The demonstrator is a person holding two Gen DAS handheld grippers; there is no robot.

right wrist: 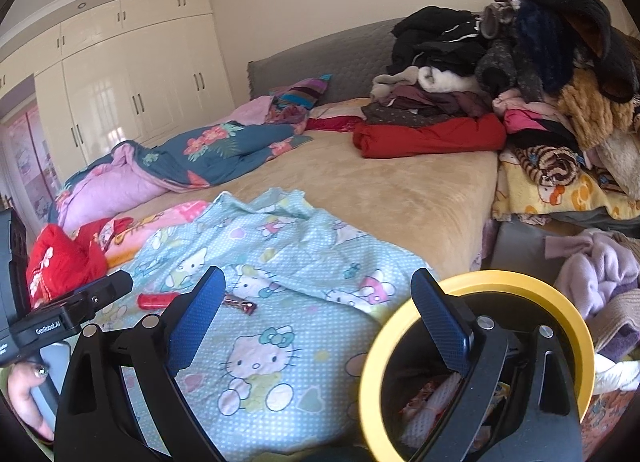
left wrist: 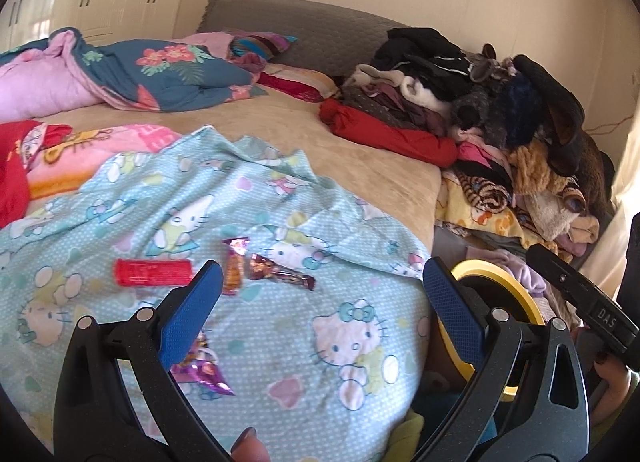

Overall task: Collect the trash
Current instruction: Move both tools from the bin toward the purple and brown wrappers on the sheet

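Note:
Several candy wrappers lie on the light blue cartoon-cat sheet [left wrist: 280, 342]: a red one [left wrist: 152, 272], an orange one [left wrist: 234, 266], a brown one [left wrist: 280, 272] and a purple one [left wrist: 202, 374] partly under my left finger. My left gripper [left wrist: 322, 266] hovers open just short of them, holding nothing. A yellow-rimmed bin [right wrist: 372, 362] stands beside the bed with some trash inside [right wrist: 432, 394]. My right gripper [right wrist: 318, 274] is open and empty, its right finger over the bin's mouth. From there the red wrapper [right wrist: 158, 299] and the brown wrapper [right wrist: 240, 304] show farther left.
A tall pile of clothes [left wrist: 500, 109] fills the bed's right side and spills to the floor. A folded red garment [left wrist: 392, 133] and a floral quilt [left wrist: 160, 73] lie farther back. White wardrobes [right wrist: 132, 89] line the far wall. A hand [right wrist: 24, 394] holds the left tool.

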